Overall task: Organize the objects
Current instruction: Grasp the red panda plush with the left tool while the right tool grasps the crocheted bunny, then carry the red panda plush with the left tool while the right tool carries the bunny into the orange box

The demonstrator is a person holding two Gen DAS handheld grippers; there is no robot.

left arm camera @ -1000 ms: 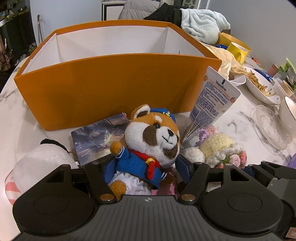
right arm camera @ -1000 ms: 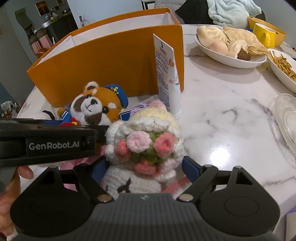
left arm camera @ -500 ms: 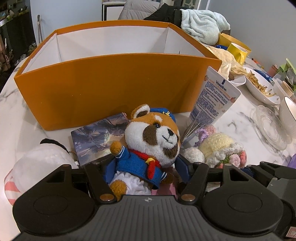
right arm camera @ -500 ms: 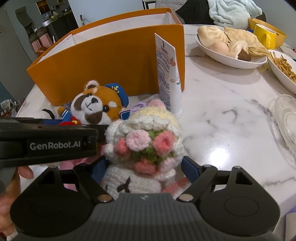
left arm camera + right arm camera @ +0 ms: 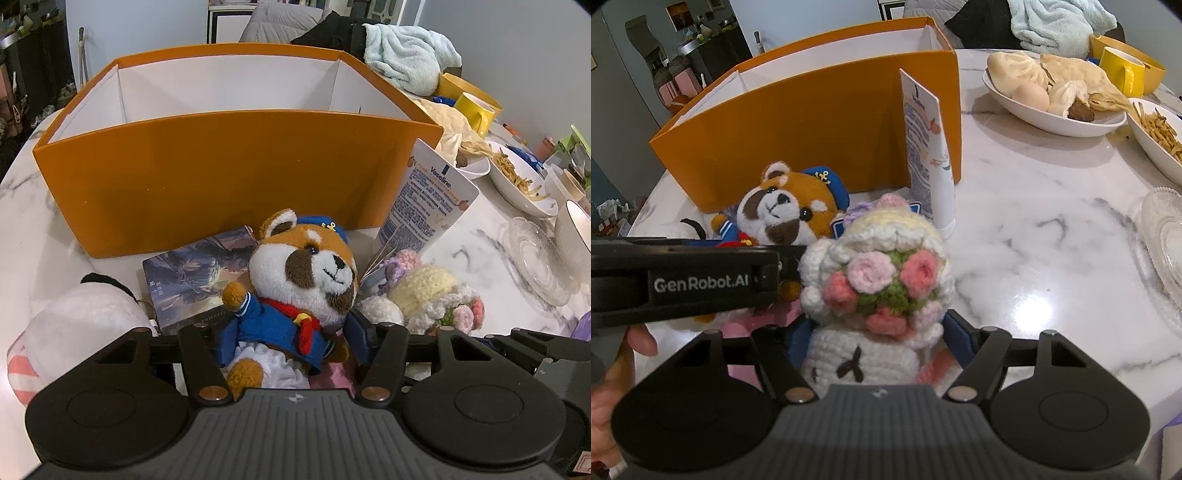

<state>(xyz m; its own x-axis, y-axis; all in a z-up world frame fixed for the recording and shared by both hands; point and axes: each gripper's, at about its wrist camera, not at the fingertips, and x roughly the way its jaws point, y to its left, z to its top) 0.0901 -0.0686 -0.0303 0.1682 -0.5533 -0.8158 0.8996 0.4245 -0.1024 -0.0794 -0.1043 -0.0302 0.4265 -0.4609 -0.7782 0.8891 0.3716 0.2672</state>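
In the left wrist view, one orange box [image 5: 236, 173] stands on the marble counter [image 5: 22, 236]; in front of it the left tongs [image 5: 291, 332] pinch one sailor-suited plush [image 5: 299, 284], upright and facing away from the box. Only this view shows one card pack [image 5: 195, 277] and one white plush [image 5: 81, 321] beside it. In the right wrist view, the right tongs [image 5: 875, 343] pinch one crocheted doll [image 5: 879, 280], upright, in front of the box; one lotion tube [image 5: 927, 151] stands on its cap against the box's corner, and two food bowls [image 5: 1052, 122] show fully here.

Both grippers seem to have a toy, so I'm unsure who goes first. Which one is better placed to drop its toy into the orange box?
Left, probably. The left gripper brackets the red panda plush directly before the orange box; the right gripper, around the crochet doll, faces its corner.
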